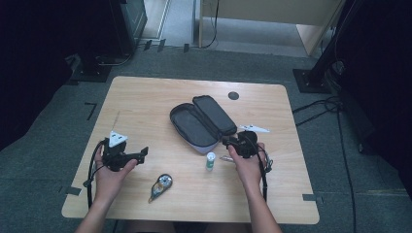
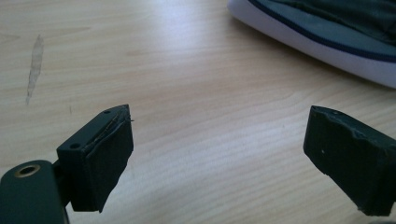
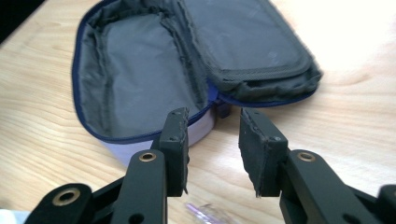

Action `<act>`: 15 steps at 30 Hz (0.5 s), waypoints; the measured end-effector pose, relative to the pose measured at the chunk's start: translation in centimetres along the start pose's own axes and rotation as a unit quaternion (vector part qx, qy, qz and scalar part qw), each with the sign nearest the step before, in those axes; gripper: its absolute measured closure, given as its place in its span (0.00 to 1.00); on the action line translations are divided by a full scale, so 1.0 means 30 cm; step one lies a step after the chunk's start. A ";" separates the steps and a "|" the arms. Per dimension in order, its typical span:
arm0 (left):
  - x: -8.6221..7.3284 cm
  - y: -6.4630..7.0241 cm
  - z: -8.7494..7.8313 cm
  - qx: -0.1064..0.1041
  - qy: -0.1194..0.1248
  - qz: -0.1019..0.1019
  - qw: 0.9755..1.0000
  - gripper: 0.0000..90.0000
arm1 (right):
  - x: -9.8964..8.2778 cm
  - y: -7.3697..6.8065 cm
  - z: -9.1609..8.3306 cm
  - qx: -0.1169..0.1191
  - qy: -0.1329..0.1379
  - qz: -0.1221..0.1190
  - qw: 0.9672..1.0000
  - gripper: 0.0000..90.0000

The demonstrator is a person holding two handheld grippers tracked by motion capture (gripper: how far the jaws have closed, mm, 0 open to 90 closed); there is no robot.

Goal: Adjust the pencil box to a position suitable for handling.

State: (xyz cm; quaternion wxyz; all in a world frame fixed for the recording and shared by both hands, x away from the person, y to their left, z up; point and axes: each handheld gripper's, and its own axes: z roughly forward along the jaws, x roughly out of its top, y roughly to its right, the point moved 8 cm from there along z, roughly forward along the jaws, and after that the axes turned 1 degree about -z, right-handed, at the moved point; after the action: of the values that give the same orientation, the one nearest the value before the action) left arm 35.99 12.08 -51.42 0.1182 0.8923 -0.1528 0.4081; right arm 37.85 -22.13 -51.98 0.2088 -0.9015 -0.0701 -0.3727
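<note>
While both claws rest low over the wooden table (image 1: 145,104), the open pencil case (image 1: 201,124) lies just ahead of the right gripper (image 3: 214,151), whose jaws stand partly apart and empty. Left gripper (image 2: 217,154): jaws wide apart, empty, the case ahead to its right. Beside the right gripper stands a small green-capped bottle (image 1: 210,160); a correction-tape dispenser (image 1: 161,186) lies between the hands.

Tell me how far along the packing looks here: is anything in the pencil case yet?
Done: the pencil case lies unzipped and open, its lining bare in the right gripper view. In hand: nothing. The left gripper is wide open over bare table; the right gripper is part open, empty, facing the case. Left, presumably: the small white bottle, the correction tape and a clear item by the right hand lie outside.
</note>
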 end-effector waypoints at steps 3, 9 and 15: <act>0.016 -0.001 0.016 -0.001 0.000 0.001 1.000 0.10 | -0.010 -0.008 0.023 0.002 -0.017 0.002 1.000 0.73; -0.001 0.002 0.035 -0.006 -0.006 0.000 1.000 0.10 | -0.008 -0.018 0.078 0.001 -0.029 0.025 0.999 0.66; -0.010 -0.005 0.037 -0.009 -0.007 0.002 1.000 0.10 | 0.007 -0.004 0.110 0.000 -0.029 0.072 0.997 0.62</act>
State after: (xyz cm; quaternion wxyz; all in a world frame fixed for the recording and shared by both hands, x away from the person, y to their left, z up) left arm 36.63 11.89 -52.38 0.1244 0.8934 -0.1594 0.4012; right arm 40.09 -20.61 -53.90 0.2334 -0.9143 -0.0112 -0.3308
